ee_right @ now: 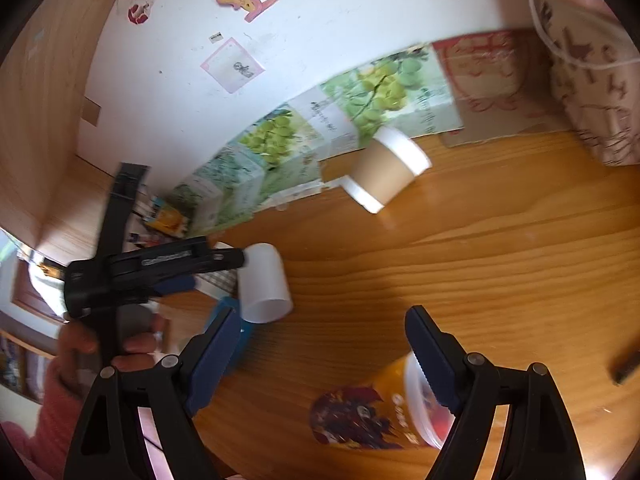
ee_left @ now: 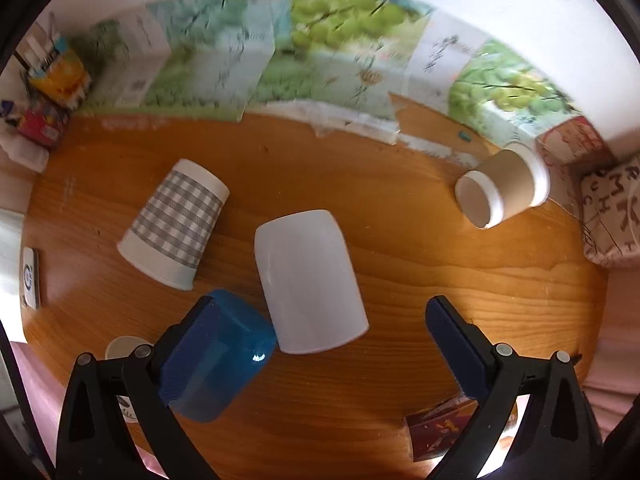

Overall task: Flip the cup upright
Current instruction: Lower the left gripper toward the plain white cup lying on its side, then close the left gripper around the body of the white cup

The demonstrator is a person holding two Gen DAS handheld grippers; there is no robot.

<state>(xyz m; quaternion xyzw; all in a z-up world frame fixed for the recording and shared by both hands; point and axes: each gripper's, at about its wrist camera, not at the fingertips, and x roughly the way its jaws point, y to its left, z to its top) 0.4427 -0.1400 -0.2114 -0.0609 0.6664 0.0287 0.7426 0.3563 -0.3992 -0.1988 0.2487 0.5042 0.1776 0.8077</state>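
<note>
Several cups lie on their sides on the wooden table (ee_left: 400, 264). In the left wrist view a plain white cup (ee_left: 308, 280) lies in the middle, a grey checked paper cup (ee_left: 176, 224) to its left, a blue translucent cup (ee_left: 216, 360) by the left finger, and a brown sleeved cup (ee_left: 504, 188) at the far right. My left gripper (ee_left: 320, 320) is open above the white cup. My right gripper (ee_right: 320, 332) is open and empty, above an orange printed cup (ee_right: 380, 412) lying on its side. The right wrist view also shows the white cup (ee_right: 264, 280), the brown cup (ee_right: 384, 172) and the left gripper (ee_right: 160, 268).
Grape-printed cartons (ee_left: 320, 52) line the wall at the table's back edge. A patterned bag (ee_left: 612, 216) stands at the right. Boxes and packets (ee_left: 52, 76) sit in the back left corner. A small printed box (ee_left: 436, 428) lies near the front.
</note>
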